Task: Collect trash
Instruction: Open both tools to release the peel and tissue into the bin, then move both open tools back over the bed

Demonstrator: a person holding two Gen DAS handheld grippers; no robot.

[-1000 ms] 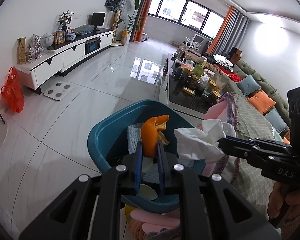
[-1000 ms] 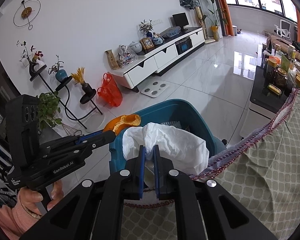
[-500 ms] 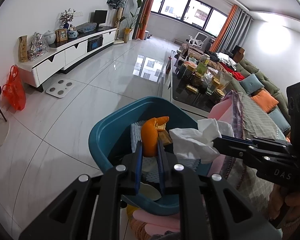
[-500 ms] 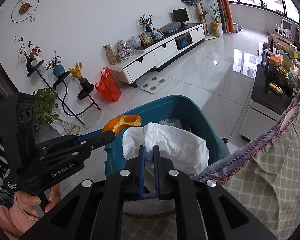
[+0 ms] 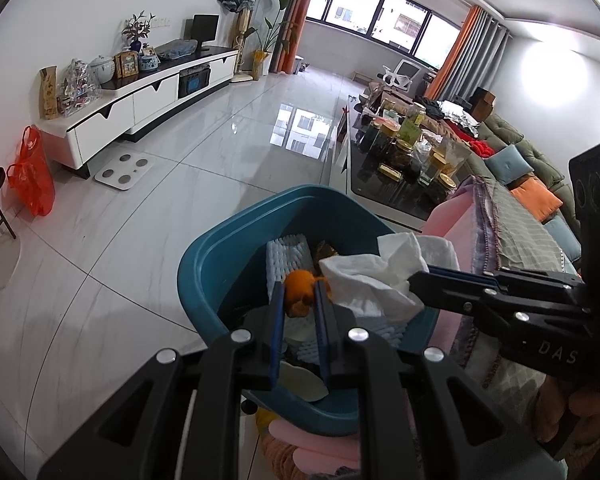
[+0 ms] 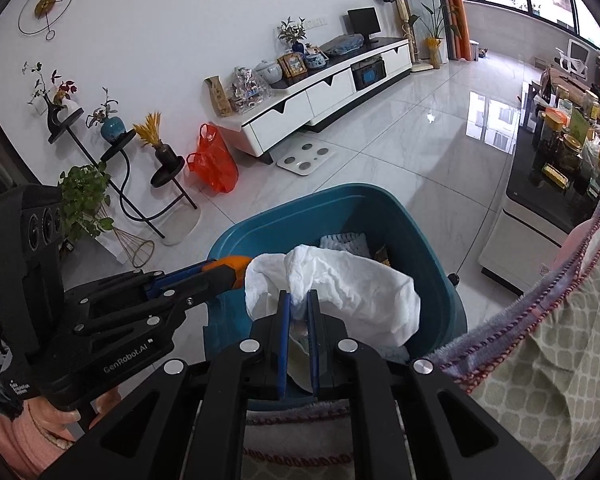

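Your left gripper (image 5: 299, 304) has its jaws clamped on a piece of orange peel (image 5: 298, 289), which stands between the blue pads and pokes out past their tips. Your right gripper (image 6: 298, 310) has its jaws closed on a crumpled white tissue (image 6: 340, 280), most of which billows forward and to the right of the tips. Both items hang directly above the open mouth of the teal waste bin (image 5: 220, 248), so the drop lies straight down from either pair of jaws. The peel sits nearer the bin's left wall, the tissue toward its right. White foam netting (image 5: 286, 256) and other scraps already lie inside. In my judgement, release is the step in hand; the tissue's overhang near the patterned cover (image 6: 572, 340) may snag.
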